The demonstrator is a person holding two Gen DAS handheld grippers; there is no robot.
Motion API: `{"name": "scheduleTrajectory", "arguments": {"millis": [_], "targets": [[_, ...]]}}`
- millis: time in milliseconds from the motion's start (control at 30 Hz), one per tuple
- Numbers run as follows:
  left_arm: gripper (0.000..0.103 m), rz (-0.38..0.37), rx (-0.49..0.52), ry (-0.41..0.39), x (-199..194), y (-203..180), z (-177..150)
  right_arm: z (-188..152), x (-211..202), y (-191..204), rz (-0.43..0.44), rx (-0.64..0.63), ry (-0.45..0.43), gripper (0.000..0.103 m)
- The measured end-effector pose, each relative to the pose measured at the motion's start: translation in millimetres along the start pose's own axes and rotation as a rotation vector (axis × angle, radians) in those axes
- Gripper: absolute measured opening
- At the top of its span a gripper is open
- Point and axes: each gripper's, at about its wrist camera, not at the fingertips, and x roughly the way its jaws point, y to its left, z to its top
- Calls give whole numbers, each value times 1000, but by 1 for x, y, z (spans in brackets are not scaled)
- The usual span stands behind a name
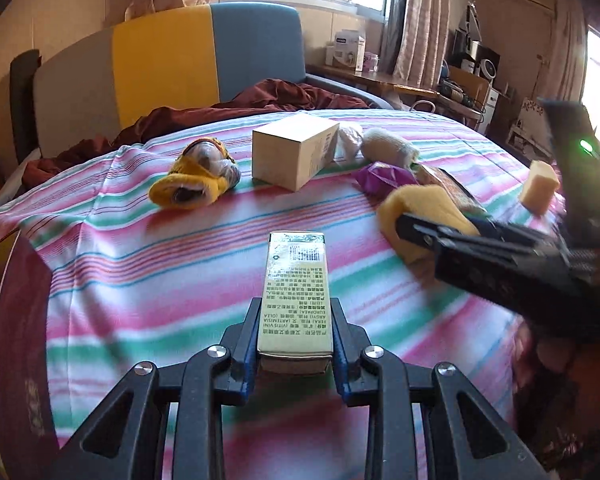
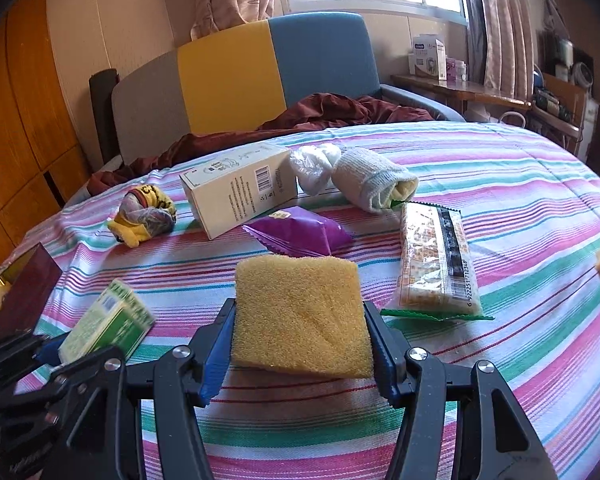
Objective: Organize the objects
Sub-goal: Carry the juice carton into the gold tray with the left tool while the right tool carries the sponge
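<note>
My left gripper [image 1: 295,312] is shut on a long green box [image 1: 296,292] and holds it over the striped bedspread [image 1: 140,280]. The box also shows at the left of the right wrist view [image 2: 108,320]. My right gripper [image 2: 300,316] is shut on a yellow sponge [image 2: 300,312]. In the left wrist view the sponge [image 1: 420,216] sits in the right gripper [image 1: 412,224] at the right. A white box [image 2: 236,192], a purple packet [image 2: 300,232], a snack bar [image 2: 436,264], a rolled white sock [image 2: 372,184], a white bag [image 2: 312,164] and a yellow sock roll [image 2: 144,216] lie on the bed.
A dark red box [image 2: 24,296] stands at the bed's left edge. A second yellow sponge block [image 1: 540,188] lies at the far right. A maroon blanket [image 2: 332,112] and a grey, yellow and blue headboard [image 2: 228,80] are behind. A cluttered desk [image 2: 460,88] lines the window wall.
</note>
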Motion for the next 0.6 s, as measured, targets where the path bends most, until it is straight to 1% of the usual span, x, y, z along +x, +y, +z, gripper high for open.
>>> {"name": "scheduleTrajectory", "arguments": {"millis": [100,200,367,433,500,533,600], "targets": [[29,-27,-36,3,-12,3,-7,0,0,4,-19,-18,-2,60],[29,-59,-69,-17,-30,7,-12,0,0,5,-31,-27,-2,60],[29,-79,-59,-75,-60,8,-15,-1,-2,10,-46,-51,-14,59],[29,-80,-62,-94,-70,10,-16,-2,-9,15,-21,-76,-46,58],[29,-78,-75,-112,-80,16,-17,-5,-16,25,25,-135,-83,58],[29,-76,-83,-117,-84,20,-16,-7,-20,33,31,-179,-99,58],[29,-68,-112,-131,-94,31,-16,-9,-21,44,20,-235,-104,58]]}}
